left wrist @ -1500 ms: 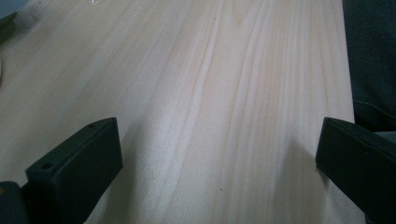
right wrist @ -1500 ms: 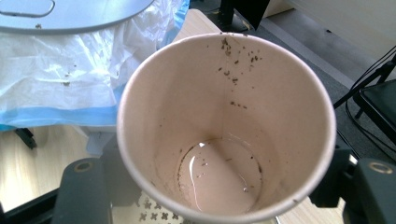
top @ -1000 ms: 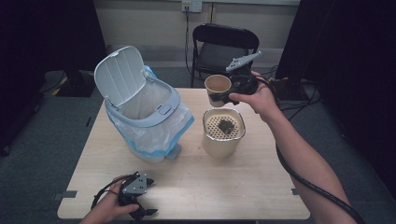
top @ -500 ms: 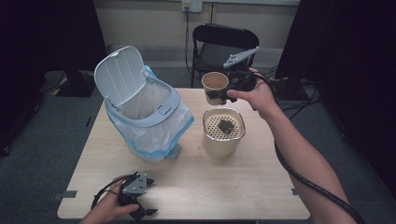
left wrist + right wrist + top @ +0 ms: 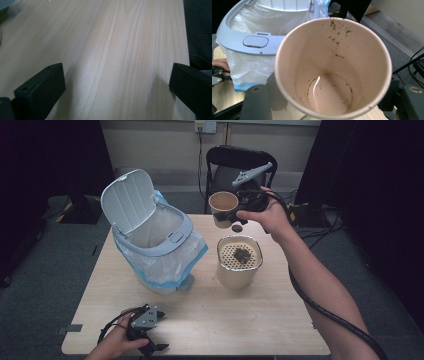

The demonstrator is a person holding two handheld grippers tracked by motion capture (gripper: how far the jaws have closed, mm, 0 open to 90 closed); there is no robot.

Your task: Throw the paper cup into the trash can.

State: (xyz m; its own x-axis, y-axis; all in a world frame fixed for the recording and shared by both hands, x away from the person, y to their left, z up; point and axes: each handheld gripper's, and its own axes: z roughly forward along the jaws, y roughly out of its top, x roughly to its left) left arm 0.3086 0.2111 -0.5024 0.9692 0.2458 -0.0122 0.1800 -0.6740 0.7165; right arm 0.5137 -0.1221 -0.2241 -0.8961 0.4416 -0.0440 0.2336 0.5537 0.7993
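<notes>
My right gripper (image 5: 239,215) is clamped on a paper cup (image 5: 223,209), one jaw on each side of its wall, and I hold it in the air above the far edge of the table (image 5: 280,320), just beyond the cream canister (image 5: 239,270) with the perforated strainer top. In the high view the cup leans a little, its mouth turned up and toward the camera. Down my own jaws, in the right gripper view, I look straight into the cup (image 5: 333,67): a thin film of pale brown liquid sits in the bottom, and dark flecks cling to the inner wall near the rim. A small dark clump lies on the strainer (image 5: 241,254), which stands right of the table's middle. Left of the cup, on the far left part of the table, stands the blue-grey bin (image 5: 155,245) with its lid (image 5: 127,200) tipped up and a clear liner bag spilling over its sides. My left gripper (image 5: 145,327) rests at the near edge toward the near left corner, jaws spread wide with nothing between them; in the left gripper view bare wood (image 5: 112,55) lies between the two black jaws. A black chair (image 5: 235,162) stands beyond the far edge.
</notes>
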